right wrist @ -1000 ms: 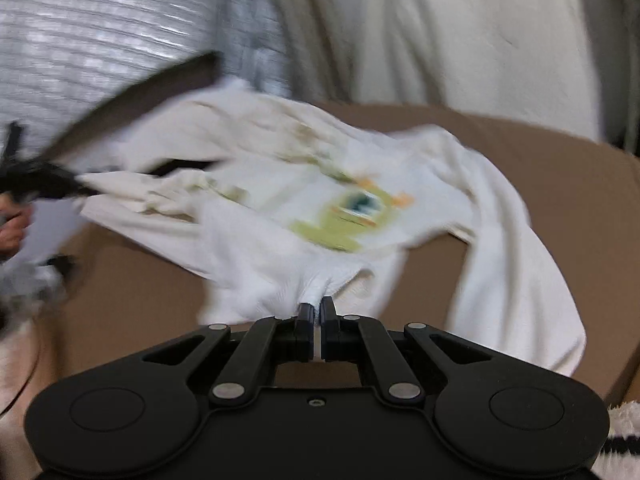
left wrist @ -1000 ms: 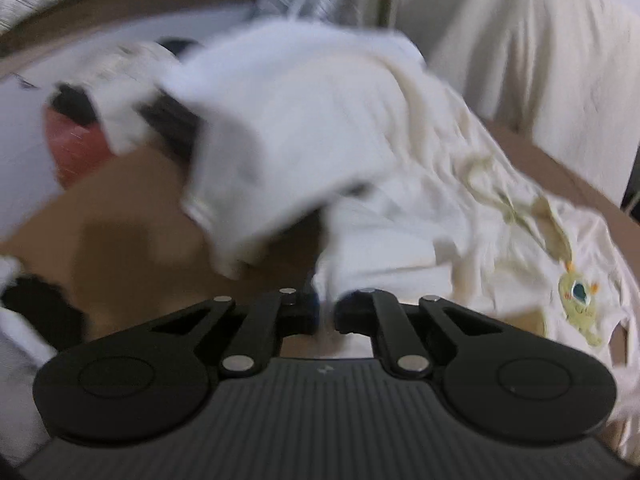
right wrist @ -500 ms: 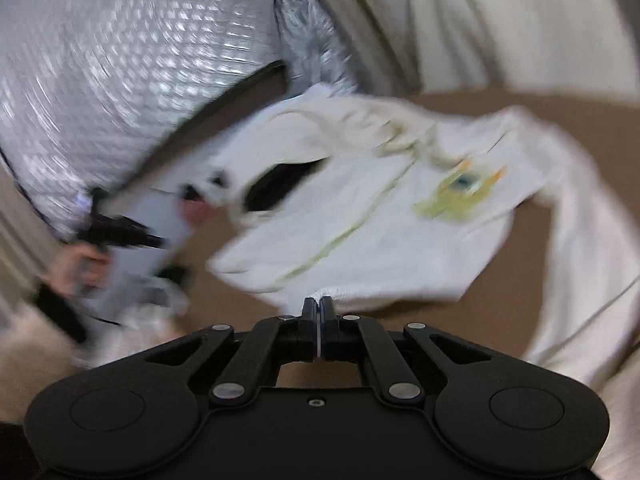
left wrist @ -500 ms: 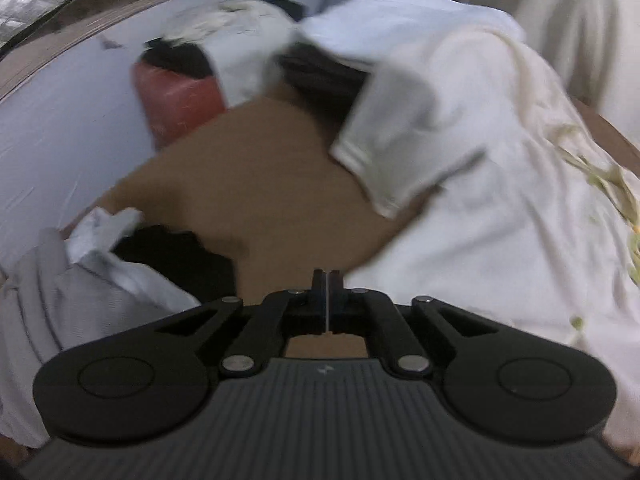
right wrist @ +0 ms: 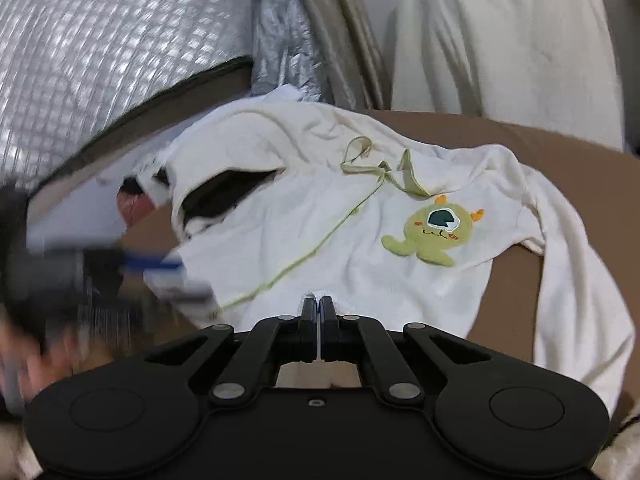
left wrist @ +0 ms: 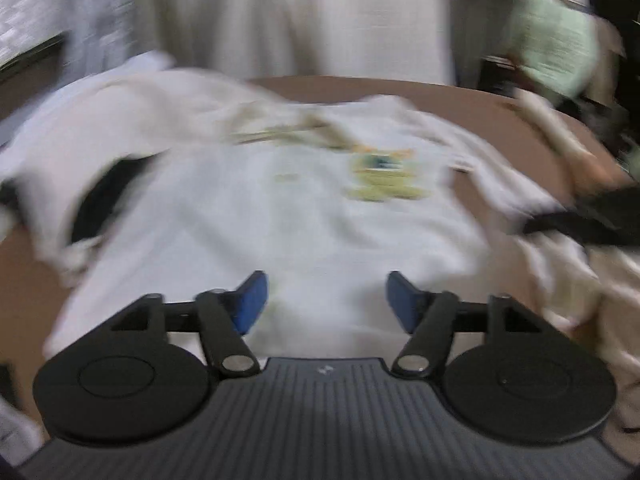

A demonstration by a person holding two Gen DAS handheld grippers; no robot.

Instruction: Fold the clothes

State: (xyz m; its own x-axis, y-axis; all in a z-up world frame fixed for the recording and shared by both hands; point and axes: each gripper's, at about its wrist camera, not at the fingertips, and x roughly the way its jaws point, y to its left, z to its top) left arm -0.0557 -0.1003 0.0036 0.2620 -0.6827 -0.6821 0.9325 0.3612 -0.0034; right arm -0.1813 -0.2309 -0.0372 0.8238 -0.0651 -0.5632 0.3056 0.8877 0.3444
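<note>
The cream hoodie point(right wrist: 360, 216) is lying spread across the brown worktop point(right wrist: 520, 148), front up, its long sleeve point(right wrist: 576, 280) trailing down the right side. A green monster patch point(right wrist: 434, 232) is sitting on the chest, right of the green drawstring point(right wrist: 376, 168). The right claw point(right wrist: 319, 308) is pinching the hoodie's near hem, fingers together on the cloth. The left claw point(left wrist: 324, 300) is hovering over the hem at the left, its blue pads point(left wrist: 250, 300) standing wide apart, holding nothing.
</note>
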